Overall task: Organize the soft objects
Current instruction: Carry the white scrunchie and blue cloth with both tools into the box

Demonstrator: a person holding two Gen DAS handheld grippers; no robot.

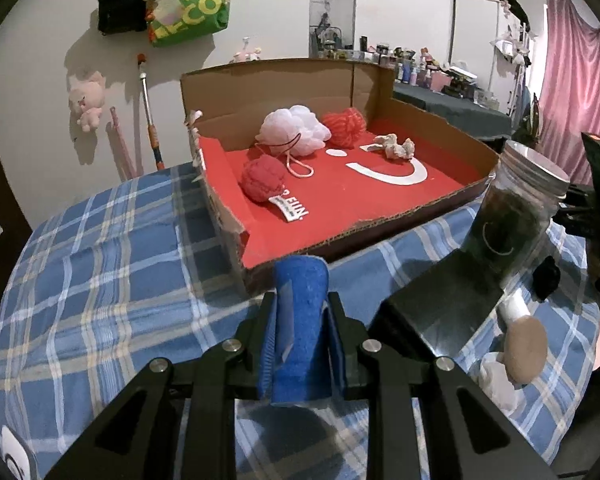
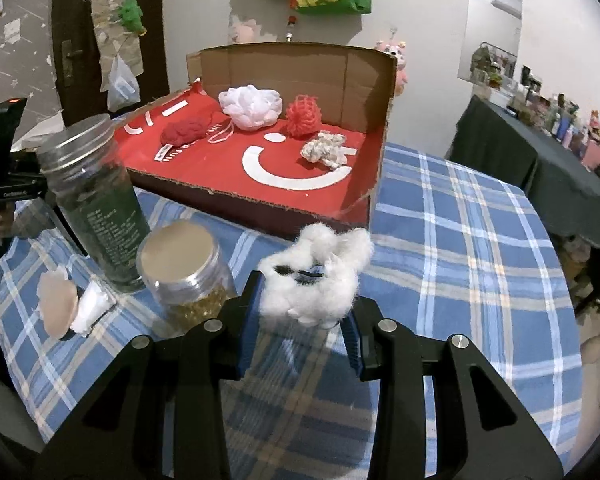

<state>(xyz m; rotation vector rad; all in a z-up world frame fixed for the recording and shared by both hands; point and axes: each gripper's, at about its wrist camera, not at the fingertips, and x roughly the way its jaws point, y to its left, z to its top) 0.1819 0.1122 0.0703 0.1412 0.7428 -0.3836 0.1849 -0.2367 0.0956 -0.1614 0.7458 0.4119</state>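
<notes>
Left wrist view: a cardboard box [image 1: 380, 216] sits on the plaid worktop [image 1: 100, 272]; before its near wall the left gripper [image 1: 300, 320], angled downward, has jaws clamped on a blue cloth [image 1: 300, 312]. Likewise before it, the right gripper [image 2: 300, 312], angled downward, pinches a white fluffy toy [image 2: 312, 280].

The right gripper [image 2: 300, 300] clamps a white fluffy toy [image 2: 314, 276], seemingly plush, above the plaid cloth [image 2: 460, 264]. Beyond stands the cardboard box [image 2: 256, 200] holding four soft items.
</notes>
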